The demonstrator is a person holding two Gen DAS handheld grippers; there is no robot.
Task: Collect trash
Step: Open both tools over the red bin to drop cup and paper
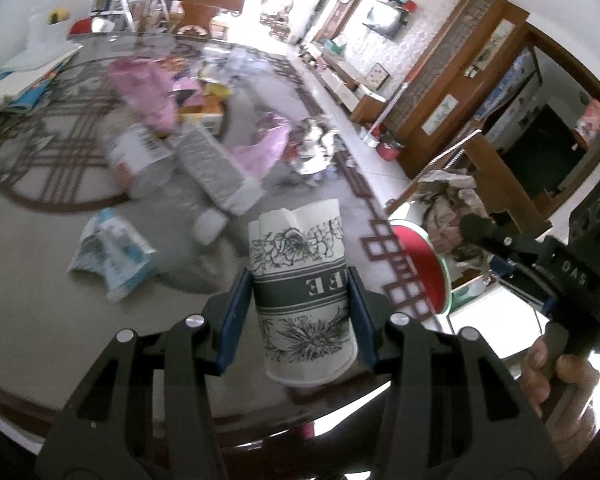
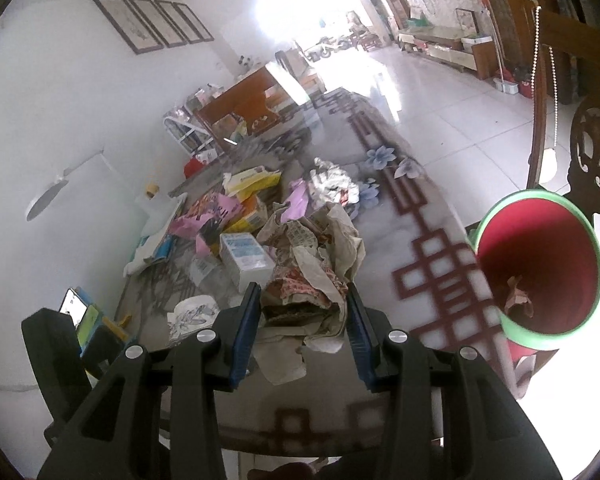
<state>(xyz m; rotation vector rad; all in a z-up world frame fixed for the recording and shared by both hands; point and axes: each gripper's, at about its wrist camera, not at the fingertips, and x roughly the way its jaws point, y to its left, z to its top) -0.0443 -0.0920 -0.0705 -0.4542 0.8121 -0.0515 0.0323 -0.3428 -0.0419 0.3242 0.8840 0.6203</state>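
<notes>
Left wrist view, left gripper (image 1: 302,312) fingers clamp paper cup (image 1: 302,288), long axis forward, right gripper (image 2: 303,322) fingers clamp crumpled paper (image 2: 312,272)

Flower-printed paper cup (image 1: 304,292) squashed between claw pads; crumpled newspaper wad (image 2: 314,264) likewise; red, green-rimmed bin (image 2: 540,264) beside table.

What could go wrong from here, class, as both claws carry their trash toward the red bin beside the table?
1. The left claw pinches the crushed paper cup only at mid-body, so it might slip out before reaching the red bin.
2. The crumpled newspaper in the right claw hangs loose below the pads and may snag other litter on the table.
</notes>
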